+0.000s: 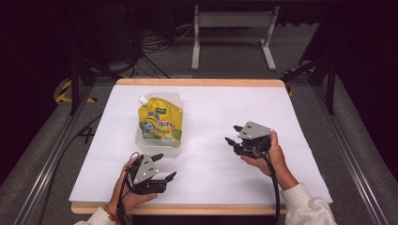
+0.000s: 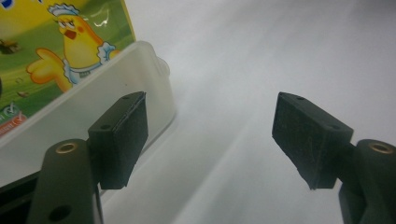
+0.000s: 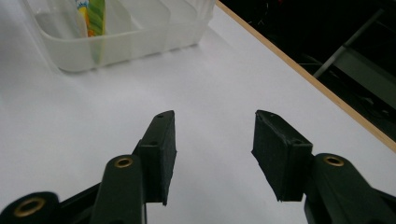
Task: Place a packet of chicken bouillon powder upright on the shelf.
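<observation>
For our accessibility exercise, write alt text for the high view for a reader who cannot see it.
A yellow spouted pouch lies on a clear plastic tray on a white-covered table. Nearer the camera, a person's hands hold the left gripper and the right gripper, both open and empty, clear of the tray.

High view: overhead, facing forward across the white table (image 1: 211,112). Left gripper view: low, close beside the clear tray (image 2: 93,107). Right gripper view: low, facing that tray (image 3: 121,44) from farther off.
</observation>
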`<state>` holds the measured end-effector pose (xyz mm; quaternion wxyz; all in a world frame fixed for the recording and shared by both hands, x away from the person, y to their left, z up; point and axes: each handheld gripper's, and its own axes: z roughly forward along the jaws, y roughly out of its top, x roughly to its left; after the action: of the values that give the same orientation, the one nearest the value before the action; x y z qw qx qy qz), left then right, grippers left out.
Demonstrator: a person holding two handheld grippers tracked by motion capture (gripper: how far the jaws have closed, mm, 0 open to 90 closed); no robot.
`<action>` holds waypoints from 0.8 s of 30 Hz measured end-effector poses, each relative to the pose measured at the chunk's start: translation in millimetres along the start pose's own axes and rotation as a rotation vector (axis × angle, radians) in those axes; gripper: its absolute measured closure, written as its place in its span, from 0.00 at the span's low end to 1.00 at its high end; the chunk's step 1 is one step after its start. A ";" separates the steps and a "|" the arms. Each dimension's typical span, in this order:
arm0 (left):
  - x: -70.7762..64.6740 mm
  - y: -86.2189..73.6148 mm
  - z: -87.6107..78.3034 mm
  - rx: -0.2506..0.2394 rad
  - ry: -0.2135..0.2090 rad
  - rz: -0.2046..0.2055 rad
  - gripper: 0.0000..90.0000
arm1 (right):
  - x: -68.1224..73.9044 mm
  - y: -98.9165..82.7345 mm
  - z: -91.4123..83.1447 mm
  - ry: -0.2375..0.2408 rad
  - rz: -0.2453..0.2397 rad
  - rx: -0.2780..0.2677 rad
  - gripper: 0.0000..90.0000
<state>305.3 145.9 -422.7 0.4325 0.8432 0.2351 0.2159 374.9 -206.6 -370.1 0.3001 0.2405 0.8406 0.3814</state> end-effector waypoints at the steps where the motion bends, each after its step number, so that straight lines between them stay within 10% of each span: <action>1: -0.8 -0.8 1.1 0.006 -0.002 0.001 0.30 | -0.9 -2.0 -1.5 -0.003 0.000 0.005 0.54; 24: -6.5 -13.2 15.8 0.126 -0.031 0.012 0.14 | -10.5 -63.6 -36.7 -0.091 0.007 0.105 0.32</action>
<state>306.3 139.0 -443.1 0.3808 0.8734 0.2368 0.1902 345.9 -269.3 -397.2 0.3235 0.2761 0.8442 0.3264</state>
